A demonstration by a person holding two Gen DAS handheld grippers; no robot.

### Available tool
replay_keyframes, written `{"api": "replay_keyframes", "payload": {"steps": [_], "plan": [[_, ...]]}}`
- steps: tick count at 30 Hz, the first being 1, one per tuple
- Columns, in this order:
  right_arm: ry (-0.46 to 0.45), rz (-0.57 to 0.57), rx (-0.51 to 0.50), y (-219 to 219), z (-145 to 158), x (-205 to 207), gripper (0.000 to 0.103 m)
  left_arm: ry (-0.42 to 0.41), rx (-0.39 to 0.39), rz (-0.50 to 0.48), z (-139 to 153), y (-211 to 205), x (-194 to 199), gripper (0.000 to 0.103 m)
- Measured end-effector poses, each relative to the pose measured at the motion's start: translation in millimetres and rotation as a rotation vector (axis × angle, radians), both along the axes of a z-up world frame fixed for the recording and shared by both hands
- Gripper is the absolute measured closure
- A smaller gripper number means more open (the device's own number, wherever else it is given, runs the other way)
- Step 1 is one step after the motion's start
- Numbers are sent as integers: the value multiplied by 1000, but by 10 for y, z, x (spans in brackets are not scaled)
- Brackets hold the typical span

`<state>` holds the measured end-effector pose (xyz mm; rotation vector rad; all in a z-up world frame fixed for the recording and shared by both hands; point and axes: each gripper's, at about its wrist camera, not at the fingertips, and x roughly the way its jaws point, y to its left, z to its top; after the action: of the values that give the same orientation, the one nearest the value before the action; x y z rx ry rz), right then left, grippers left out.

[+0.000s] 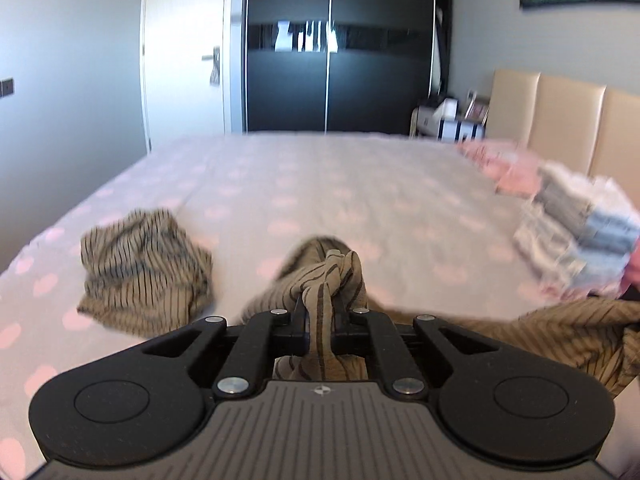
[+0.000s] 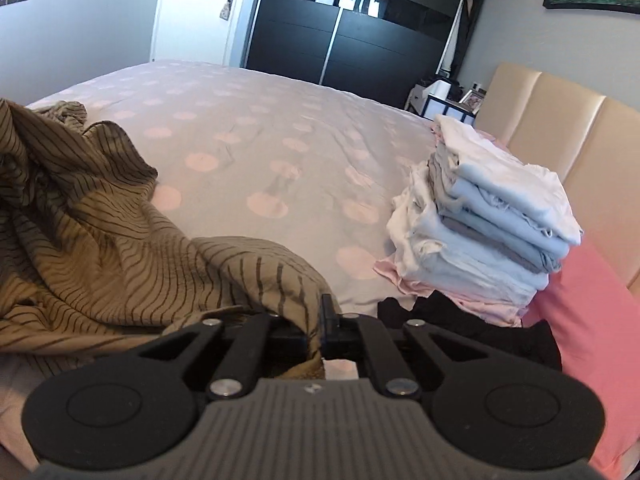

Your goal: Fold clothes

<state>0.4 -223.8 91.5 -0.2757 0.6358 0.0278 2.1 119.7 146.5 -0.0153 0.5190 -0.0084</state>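
Left gripper and right gripper each clamp striped garment edge; bedspread beyond

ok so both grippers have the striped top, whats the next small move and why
Probably draw the two grippers apart to pull the striped top taut. The left gripper and right gripper are each shut on bunched cloth, and it is crumpled between them on the bed.

A home bedroom is shown: a bed covered by a pale sheet with pink dots, a padded beige headboard, a dark sliding-door wardrobe, a white door, and a stack of folded laundry near the headboard edge
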Motion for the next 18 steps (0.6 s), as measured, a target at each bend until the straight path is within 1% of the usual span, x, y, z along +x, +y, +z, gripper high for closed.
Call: {"api": "replay_keyframes", "payload": {"steps": [3,7,11,12,14,16,18], "plan": [[-43,-11,-80,-86,143,-97,97,-42,-2,-6,231,34,-107,97],[-114,-75,-131,-315,376,-167,98,-75,-17,-25,495,42,-234,97],[-196,-145,-200,-632,721,-135,98,-105,-42,-54,711,51,-303,97],[-214,-164,-218,-712,807,-123,98,-98,-38,-53,709,63,-297,97],[-210,-174,-249,-818,900,-91,97,-83,-31,-52,702,87,-283,97],[-171,-160,-254,-889,899,-55,97,-25,-31,-44,578,150,-230,97],[-113,-136,-257,-909,797,-52,97,55,-22,-38,398,208,-178,97]]}}
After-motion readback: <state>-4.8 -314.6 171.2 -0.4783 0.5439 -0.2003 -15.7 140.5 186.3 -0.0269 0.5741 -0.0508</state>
